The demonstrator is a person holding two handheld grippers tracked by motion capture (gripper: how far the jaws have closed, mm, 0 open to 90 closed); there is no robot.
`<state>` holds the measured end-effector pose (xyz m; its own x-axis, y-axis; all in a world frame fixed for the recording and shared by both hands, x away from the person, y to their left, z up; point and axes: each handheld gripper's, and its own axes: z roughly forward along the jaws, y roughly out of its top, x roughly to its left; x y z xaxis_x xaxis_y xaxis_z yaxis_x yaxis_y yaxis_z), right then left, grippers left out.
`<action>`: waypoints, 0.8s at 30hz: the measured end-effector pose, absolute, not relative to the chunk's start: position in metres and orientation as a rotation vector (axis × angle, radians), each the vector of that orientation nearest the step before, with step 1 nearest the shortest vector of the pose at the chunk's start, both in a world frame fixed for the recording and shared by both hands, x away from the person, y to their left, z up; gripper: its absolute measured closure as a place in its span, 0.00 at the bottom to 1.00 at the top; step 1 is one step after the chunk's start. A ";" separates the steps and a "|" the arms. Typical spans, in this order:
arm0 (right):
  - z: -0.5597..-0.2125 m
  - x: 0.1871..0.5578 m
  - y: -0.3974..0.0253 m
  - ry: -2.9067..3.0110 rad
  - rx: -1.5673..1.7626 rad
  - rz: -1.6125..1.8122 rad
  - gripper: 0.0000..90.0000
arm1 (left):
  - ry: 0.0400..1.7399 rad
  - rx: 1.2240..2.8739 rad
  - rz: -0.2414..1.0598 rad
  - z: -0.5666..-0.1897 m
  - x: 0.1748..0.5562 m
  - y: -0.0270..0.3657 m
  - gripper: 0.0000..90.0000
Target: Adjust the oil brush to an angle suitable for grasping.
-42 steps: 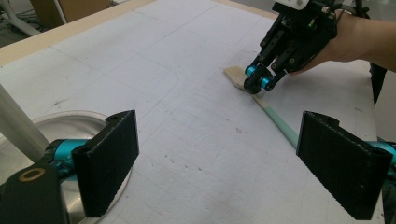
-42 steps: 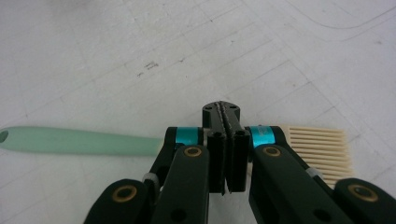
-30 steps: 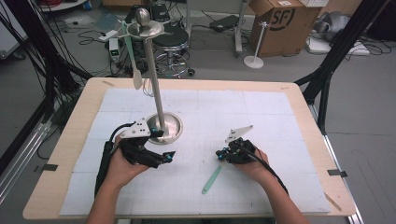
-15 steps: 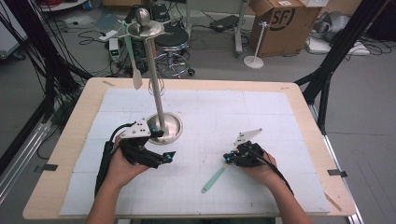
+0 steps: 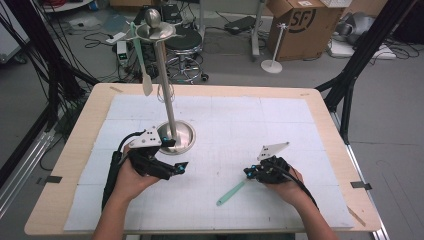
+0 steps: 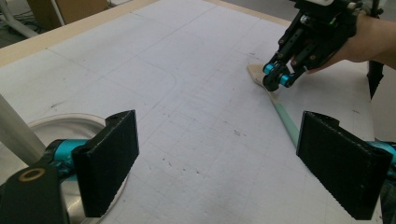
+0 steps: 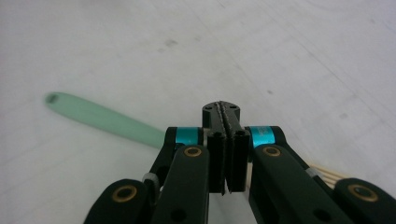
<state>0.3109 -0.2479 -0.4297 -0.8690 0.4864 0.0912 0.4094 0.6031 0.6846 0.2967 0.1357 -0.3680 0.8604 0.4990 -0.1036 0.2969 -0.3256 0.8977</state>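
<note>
Spatula w/ green handle lies flat at 5 o'clock of stand, unhung. Right gripper jaws pressed together over it, apparently gripping nothing; left gripper wide, empty.

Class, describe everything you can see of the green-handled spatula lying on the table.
The spatula lies flat on the white mat, near the front edge. Its slim mint-green handle, plastic-looking, has a hole at its free end. The pale wooden-looking blade lies under the right tool, whose jaws are shut just above it; contact is unclear.

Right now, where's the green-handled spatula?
In the high view, the spatula lies flat on the white mat, front right of centre, its head under the right hand-held gripper, handle pointing toward the person.
</note>
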 end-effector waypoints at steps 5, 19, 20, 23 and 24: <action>-0.423 0.298 -0.239 2.752 0.652 1.188 1.00 | 0.588 1.932 0.228 -0.368 0.297 0.135 0.15; -0.436 0.283 -0.219 2.920 0.508 1.118 1.00 | 0.590 1.934 0.229 -0.368 0.297 0.135 0.15; -0.436 0.283 -0.218 2.916 0.508 1.122 1.00 | 0.586 1.934 0.230 -0.368 0.297 0.135 0.15; -0.437 0.285 -0.215 2.895 0.506 1.131 1.00 | 0.589 1.930 0.229 -0.369 0.297 0.134 0.15; -0.437 0.286 -0.213 2.890 0.517 1.134 1.00 | 0.587 1.934 0.231 -0.368 0.297 0.134 0.15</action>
<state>0.2857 -0.2131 -0.4373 -0.9459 0.2999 0.1237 0.3040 0.6862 0.6609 0.2973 0.1342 -0.3684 0.8611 0.4982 -0.1017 0.2952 -0.3269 0.8978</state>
